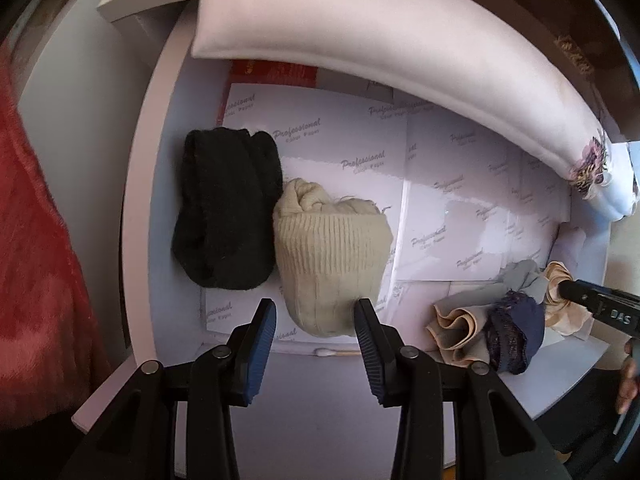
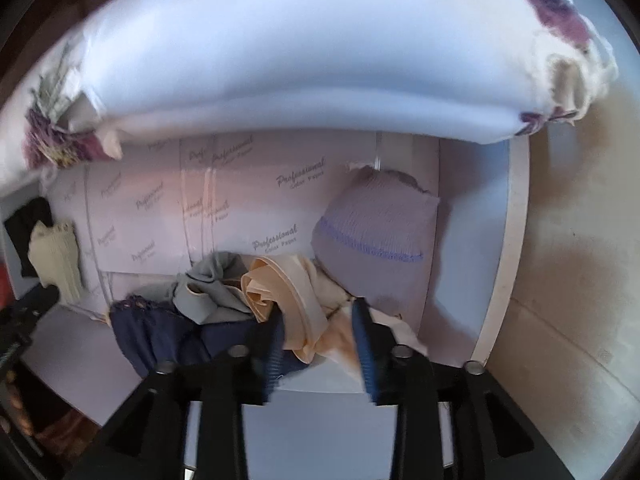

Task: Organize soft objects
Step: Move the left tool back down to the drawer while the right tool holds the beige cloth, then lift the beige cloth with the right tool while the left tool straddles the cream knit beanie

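The right gripper [image 2: 318, 330] sits right on the peach cloth [image 2: 280, 280], jaws partly closed around its fold, while the left gripper [image 1: 316, 320] waits half open, holding nothing.

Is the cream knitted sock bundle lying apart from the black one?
No, the cream sock bundle lies right against the black sock bundle, their sides touching.

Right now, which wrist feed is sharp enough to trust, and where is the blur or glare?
Left wrist view: sharp, with the beige sock roll and black sock roll crisp; a shiny glare patch lies on the printed paper liner. Right wrist view: motion-smeared, the right gripper and peach fabric soft-edged, with a bluish cast.
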Action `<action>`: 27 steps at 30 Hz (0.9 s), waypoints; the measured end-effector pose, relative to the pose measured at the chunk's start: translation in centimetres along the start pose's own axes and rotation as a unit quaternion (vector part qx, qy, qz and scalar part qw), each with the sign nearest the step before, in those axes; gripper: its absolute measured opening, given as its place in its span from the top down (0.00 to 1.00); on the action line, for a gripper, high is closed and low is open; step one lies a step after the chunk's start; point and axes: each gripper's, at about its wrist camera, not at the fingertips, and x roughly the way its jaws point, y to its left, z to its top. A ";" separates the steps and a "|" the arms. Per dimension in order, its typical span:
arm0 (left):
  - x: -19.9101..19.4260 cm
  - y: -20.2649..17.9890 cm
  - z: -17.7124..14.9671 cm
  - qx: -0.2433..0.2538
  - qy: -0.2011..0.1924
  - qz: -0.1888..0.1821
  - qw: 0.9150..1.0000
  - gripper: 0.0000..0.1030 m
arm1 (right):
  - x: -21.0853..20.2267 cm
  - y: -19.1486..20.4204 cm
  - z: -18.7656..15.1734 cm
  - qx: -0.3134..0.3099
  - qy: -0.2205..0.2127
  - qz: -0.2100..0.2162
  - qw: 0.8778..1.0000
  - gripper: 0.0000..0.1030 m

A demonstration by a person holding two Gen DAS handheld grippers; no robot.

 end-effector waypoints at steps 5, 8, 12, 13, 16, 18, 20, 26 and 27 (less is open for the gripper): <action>0.7 -0.4 0.2 0.009 0.007 -0.002 1.000 0.60 | -1.0 1.6 -0.4 -0.065 -0.008 -0.045 0.997 0.50; 1.0 -0.5 0.4 0.008 0.010 -0.006 1.000 0.60 | -1.0 3.3 -0.7 -0.130 0.006 -0.083 0.988 0.49; 1.3 -0.6 0.5 0.006 0.012 -0.008 1.000 0.60 | 0.0 5.3 -1.2 -0.220 0.034 -0.134 0.966 0.47; 1.3 -0.6 0.5 0.006 0.012 -0.009 1.000 0.60 | 0.6 5.5 -1.4 -0.239 0.045 -0.148 0.959 0.47; 1.5 -0.3 0.6 0.006 0.013 -0.010 1.000 0.60 | 2.2 5.5 -1.5 -0.262 0.076 -0.161 0.949 0.47; 1.6 -0.2 0.7 0.005 0.013 -0.010 1.000 0.60 | 3.2 5.1 -1.3 -0.257 0.090 -0.155 0.949 0.47; 1.6 0.1 0.6 0.005 0.013 -0.010 1.000 0.60 | 4.2 5.0 -0.9 -0.250 0.096 -0.155 0.951 0.50; 2.4 0.6 1.1 -0.005 0.023 -0.024 0.999 0.56 | 5.9 5.6 -0.1 -0.256 0.100 -0.145 0.950 0.70; 2.5 0.7 1.2 -0.009 0.025 -0.029 0.999 0.56 | 6.0 5.6 -0.2 -0.256 0.099 -0.145 0.951 0.70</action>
